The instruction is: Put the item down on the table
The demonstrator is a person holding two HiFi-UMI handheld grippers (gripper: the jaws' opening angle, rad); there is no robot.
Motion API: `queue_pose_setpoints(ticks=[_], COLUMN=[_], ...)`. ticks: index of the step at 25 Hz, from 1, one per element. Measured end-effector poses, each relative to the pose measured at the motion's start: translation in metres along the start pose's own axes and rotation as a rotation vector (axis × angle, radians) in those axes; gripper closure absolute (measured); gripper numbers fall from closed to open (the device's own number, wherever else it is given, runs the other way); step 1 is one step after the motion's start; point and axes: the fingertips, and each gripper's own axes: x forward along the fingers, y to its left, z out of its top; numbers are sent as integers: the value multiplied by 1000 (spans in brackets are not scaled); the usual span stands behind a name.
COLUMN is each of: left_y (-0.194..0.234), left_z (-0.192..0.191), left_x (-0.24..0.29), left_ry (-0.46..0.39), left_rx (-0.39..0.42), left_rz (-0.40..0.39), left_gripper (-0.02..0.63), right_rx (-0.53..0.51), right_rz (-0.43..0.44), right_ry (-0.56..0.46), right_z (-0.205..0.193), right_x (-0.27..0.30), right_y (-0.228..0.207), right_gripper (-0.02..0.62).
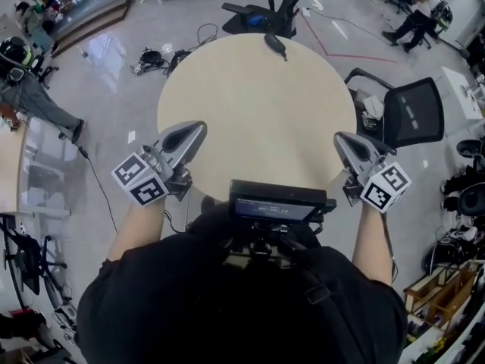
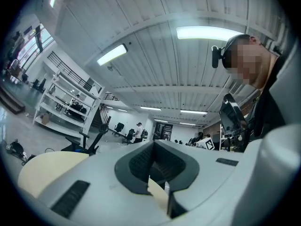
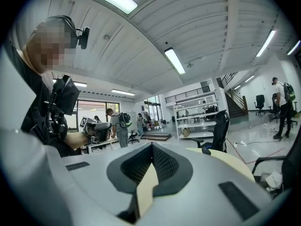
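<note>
Left gripper [image 1: 197, 130] and right gripper [image 1: 341, 138] are sitting at the near edge of the round beige table [image 1: 258, 112], each with its jaws pressing together on nothing. The small black oblong item [image 1: 275, 45] is lying on the tabletop by the far edge, well apart from both grippers, near a black office chair [image 1: 265, 14].

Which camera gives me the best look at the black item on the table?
Head view: the black item lies in full near the round table's far edge. The right gripper view shows it only as a small dark lump; the left gripper view misses it.
</note>
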Motion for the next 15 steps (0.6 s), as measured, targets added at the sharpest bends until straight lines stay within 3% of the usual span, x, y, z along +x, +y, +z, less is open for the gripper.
queue_pose_setpoints(ticks=[7,15], left_y=[-9,20], left_z=[7,14], left_x=[2,-17], left_ry=[3,16], left_rx=[36,26], left_rz=[-38,-51], left_gripper=[604,604], right_rx=[17,-8], right_rz=[17,-31], right_ry=[-41,-40], right_z=[8,6], right_x=[9,38], right_y=[9,24], right_gripper=[591,591])
